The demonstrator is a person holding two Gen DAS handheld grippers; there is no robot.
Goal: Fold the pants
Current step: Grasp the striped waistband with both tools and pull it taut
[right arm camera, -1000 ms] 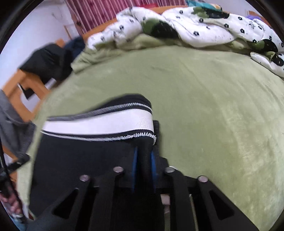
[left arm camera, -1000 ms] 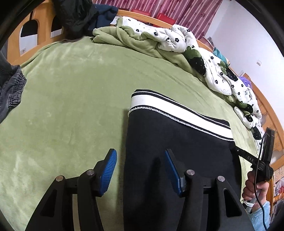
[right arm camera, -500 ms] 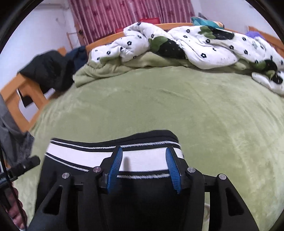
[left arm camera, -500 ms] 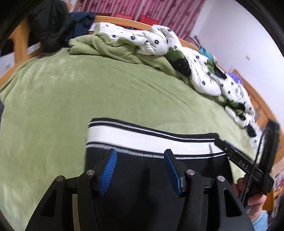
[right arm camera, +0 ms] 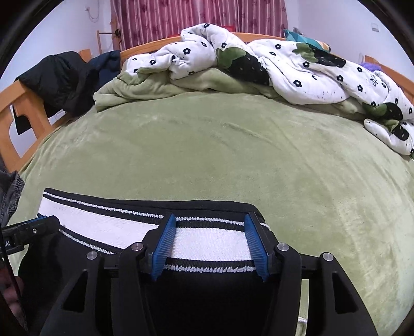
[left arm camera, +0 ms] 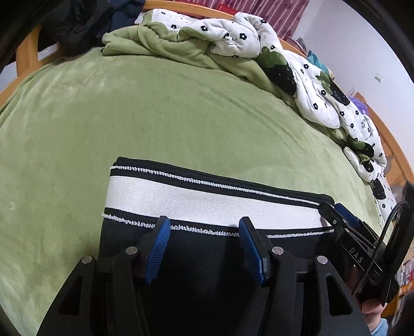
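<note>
Left wrist view, from 9 o'clock across: a wooden bed frame (left arm camera: 24,55) with dark clothes (left arm camera: 77,23) draped over it sits at 10 o'clock. The green blanket (left arm camera: 129,111) covers the bed through the middle. The black pants (left arm camera: 196,258) lie flat on it at 6 o'clock, their white waistband (left arm camera: 207,200) running from 8 o'clock toward 3 o'clock, trimmed with black and white stitching. The left gripper (left arm camera: 203,241) hangs over the black cloth just below the waistband, its blue fingers (left arm camera: 158,246) spread wide and holding nothing. A crumpled white flowered quilt (left arm camera: 305,75) trails from 12 o'clock down to 3 o'clock. At 4 o'clock the right gripper (left arm camera: 336,212) shows with its tip at the waistband's right end.

Right wrist view: at 9 o'clock the left gripper (right arm camera: 38,224) pokes in over the waistband's left end, beside a grey garment (right arm camera: 10,193) at the edge. The pants (right arm camera: 207,292) fill 6 o'clock, with the waistband (right arm camera: 209,244) crossing between the blue fingers (right arm camera: 254,245) of the right gripper (right arm camera: 209,240), which stands released, jaws wide apart above the fabric. Whether the pads touch the cloth I cannot tell. The blanket (right arm camera: 258,155) spreads beyond, and the quilt (right arm camera: 297,67) heaps from 12 to 2 o'clock against pink curtains (right arm camera: 196,18)
</note>
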